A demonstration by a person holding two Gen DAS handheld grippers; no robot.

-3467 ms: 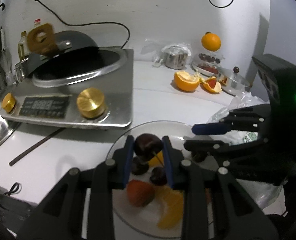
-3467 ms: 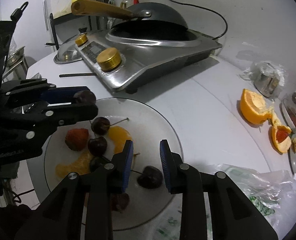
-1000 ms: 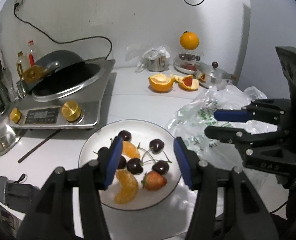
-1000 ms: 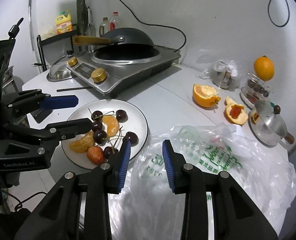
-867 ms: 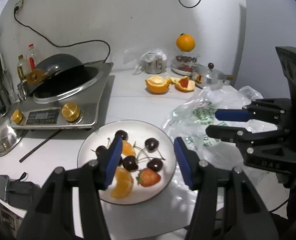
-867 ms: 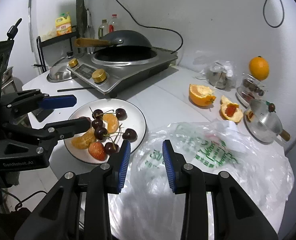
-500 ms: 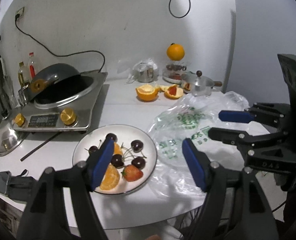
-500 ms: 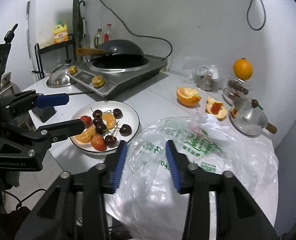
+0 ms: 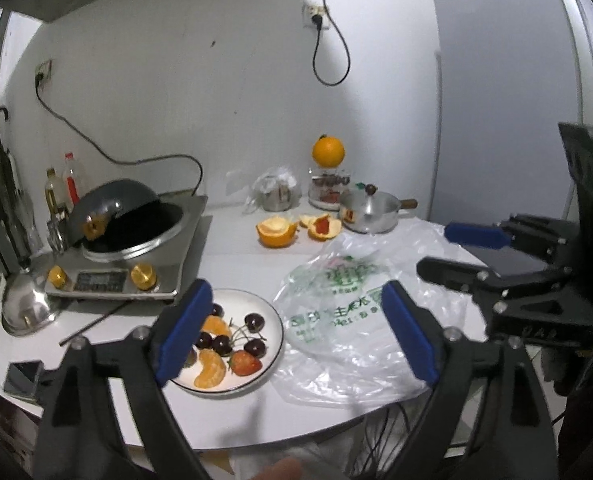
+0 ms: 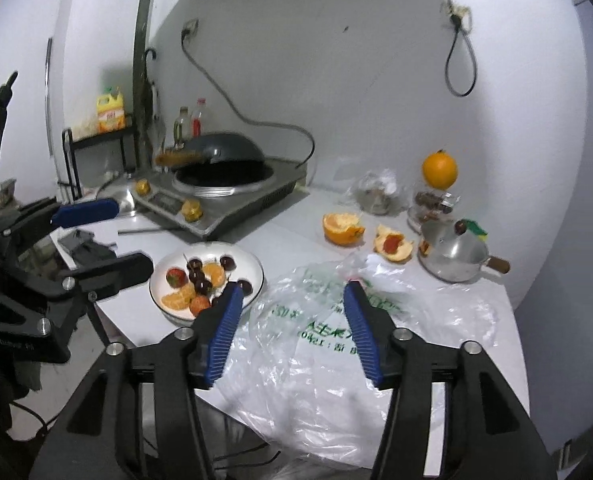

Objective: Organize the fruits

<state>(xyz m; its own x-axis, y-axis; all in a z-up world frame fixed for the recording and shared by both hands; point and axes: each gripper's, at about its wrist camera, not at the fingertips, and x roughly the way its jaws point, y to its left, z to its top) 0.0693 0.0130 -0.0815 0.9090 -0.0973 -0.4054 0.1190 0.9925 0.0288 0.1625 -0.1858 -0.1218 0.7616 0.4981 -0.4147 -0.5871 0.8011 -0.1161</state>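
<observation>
A white plate [image 9: 272,320] [image 10: 256,270] near the table's front edge holds several dark cherries [image 9: 254,322], orange segments [image 9: 210,368] and strawberries [image 9: 246,363]. My left gripper [image 9: 296,332] is open and empty, held high and back from the table. My right gripper [image 10: 292,320] is open and empty, also high, over a clear plastic bag [image 10: 336,344] [image 9: 352,320] right of the plate. Each gripper shows in the other's view, the right one [image 9: 456,252] and the left one [image 10: 104,236].
An induction cooker with a dark wok [image 9: 124,220] stands at the left. A peeled orange [image 9: 276,232], peel pieces [image 9: 322,226], a small steel pot [image 9: 370,210], a whole orange on a jar [image 9: 327,152] and a phone [image 9: 22,374] are on the table.
Both grippers have pulled up and back from the plate and opened wider. The cherry once held by the left gripper now lies on the plate.
</observation>
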